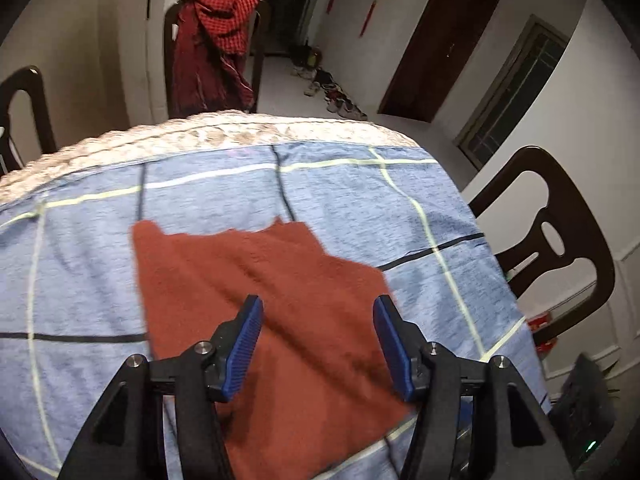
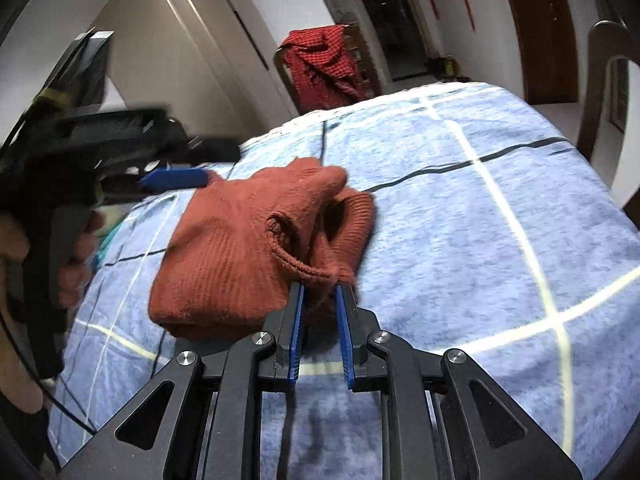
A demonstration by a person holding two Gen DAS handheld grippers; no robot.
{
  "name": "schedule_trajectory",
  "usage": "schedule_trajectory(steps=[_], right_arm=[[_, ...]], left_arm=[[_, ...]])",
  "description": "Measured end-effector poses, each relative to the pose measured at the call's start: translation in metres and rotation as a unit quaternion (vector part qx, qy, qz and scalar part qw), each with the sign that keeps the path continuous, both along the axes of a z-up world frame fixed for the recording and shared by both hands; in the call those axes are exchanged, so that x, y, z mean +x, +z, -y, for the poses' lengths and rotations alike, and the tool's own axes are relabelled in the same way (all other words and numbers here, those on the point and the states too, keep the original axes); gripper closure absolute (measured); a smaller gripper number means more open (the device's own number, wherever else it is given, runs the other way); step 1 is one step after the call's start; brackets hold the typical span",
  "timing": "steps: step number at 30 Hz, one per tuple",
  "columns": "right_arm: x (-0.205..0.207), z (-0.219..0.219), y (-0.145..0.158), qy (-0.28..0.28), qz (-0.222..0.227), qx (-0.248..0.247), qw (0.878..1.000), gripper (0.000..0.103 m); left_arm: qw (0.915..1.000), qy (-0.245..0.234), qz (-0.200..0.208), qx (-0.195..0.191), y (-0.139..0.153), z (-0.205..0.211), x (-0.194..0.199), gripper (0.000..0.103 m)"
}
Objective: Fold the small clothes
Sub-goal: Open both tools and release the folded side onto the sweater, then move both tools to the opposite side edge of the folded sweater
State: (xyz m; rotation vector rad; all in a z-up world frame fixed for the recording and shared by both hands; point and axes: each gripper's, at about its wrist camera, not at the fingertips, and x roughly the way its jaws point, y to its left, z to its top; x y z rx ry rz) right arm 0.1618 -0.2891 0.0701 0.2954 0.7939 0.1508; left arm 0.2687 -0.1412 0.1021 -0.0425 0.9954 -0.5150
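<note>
A rust-red knitted garment [image 1: 256, 280] lies folded on the blue checked sheet [image 1: 360, 208]. My left gripper [image 1: 318, 300] hovers over its near part, open, with nothing between its blue pads [image 1: 244, 344]. In the right wrist view the garment [image 2: 232, 248] is a thick folded bundle with a cuff or hem standing up at its near right corner. My right gripper [image 2: 320, 288] has its jaws nearly together, pinching that bunched hem between the tips. The left gripper [image 2: 200, 164], held by a hand [image 2: 76, 264], shows blurred at the garment's far left side.
The sheet covers a round table with a pale lace edge [image 1: 208, 136]. Dark wooden chairs [image 1: 560, 248] stand around it; one at the back carries a red checked cloth [image 1: 216, 44]. Shoes [image 1: 336, 96] lie on the floor by a brown door [image 1: 440, 40].
</note>
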Motion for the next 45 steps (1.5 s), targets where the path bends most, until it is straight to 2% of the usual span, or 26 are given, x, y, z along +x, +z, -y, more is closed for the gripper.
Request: schedule_trajectory(steps=[3, 8, 10, 11, 14, 15, 18, 22, 27, 32, 35, 40, 42, 45], right_arm=[[-0.011, -0.005, 0.013, -0.024, 0.034, -0.066, 0.997, 0.086], [-0.006, -0.019, 0.037, 0.0, 0.074, -0.083, 0.994, 0.085], [0.003, -0.029, 0.042, 0.031, 0.082, -0.086, 0.992, 0.085], [0.01, -0.032, 0.042, 0.042, 0.079, -0.081, 0.993, 0.082], [0.033, -0.038, 0.035, 0.048, 0.054, -0.082, 0.994, 0.066], [0.041, -0.041, 0.032, 0.057, 0.051, -0.086, 0.993, 0.065], [0.05, -0.044, 0.02, 0.038, 0.035, -0.112, 0.992, 0.064], [0.053, -0.034, 0.007, 0.029, 0.011, -0.117, 0.993, 0.064], [0.05, -0.021, -0.006, 0.021, -0.001, -0.108, 0.994, 0.063], [0.046, -0.01, -0.01, 0.007, -0.008, -0.086, 0.996, 0.059], [0.043, -0.011, -0.004, 0.006, -0.007, -0.093, 0.996, 0.059], [0.029, -0.016, 0.019, 0.018, 0.041, -0.091, 0.995, 0.057], [0.028, -0.022, 0.02, 0.035, 0.051, -0.1, 0.993, 0.057], [0.034, -0.028, 0.002, 0.044, 0.017, -0.134, 0.99, 0.057]], left_arm=[[0.9998, 0.016, 0.011, 0.009, -0.005, -0.017, -0.012, 0.041], [0.9984, 0.036, 0.028, 0.033, -0.017, -0.037, -0.032, 0.04], [0.9974, 0.04, 0.04, 0.045, -0.02, -0.042, -0.04, 0.04], [0.997, 0.045, 0.043, 0.046, -0.023, -0.046, -0.044, 0.04], [0.9971, 0.046, 0.04, 0.047, -0.032, -0.052, -0.049, 0.04], [0.9966, 0.045, 0.042, 0.054, -0.034, -0.051, -0.051, 0.04], [0.9965, 0.046, 0.036, 0.06, -0.044, -0.053, -0.051, 0.04], [0.9974, 0.047, 0.026, 0.049, -0.052, -0.058, -0.051, 0.04], [0.9968, 0.048, 0.034, 0.053, -0.06, -0.058, -0.058, 0.038], [0.9956, 0.046, 0.053, 0.062, -0.061, -0.057, -0.066, 0.037], [0.9915, 0.047, 0.086, 0.085, -0.056, -0.053, -0.075, 0.037], [0.9853, 0.051, 0.127, 0.102, -0.048, -0.051, -0.089, 0.037], [0.9847, 0.05, 0.132, 0.101, -0.047, -0.051, -0.092, 0.037], [0.9847, 0.043, 0.134, 0.103, -0.047, -0.05, -0.096, 0.037]])
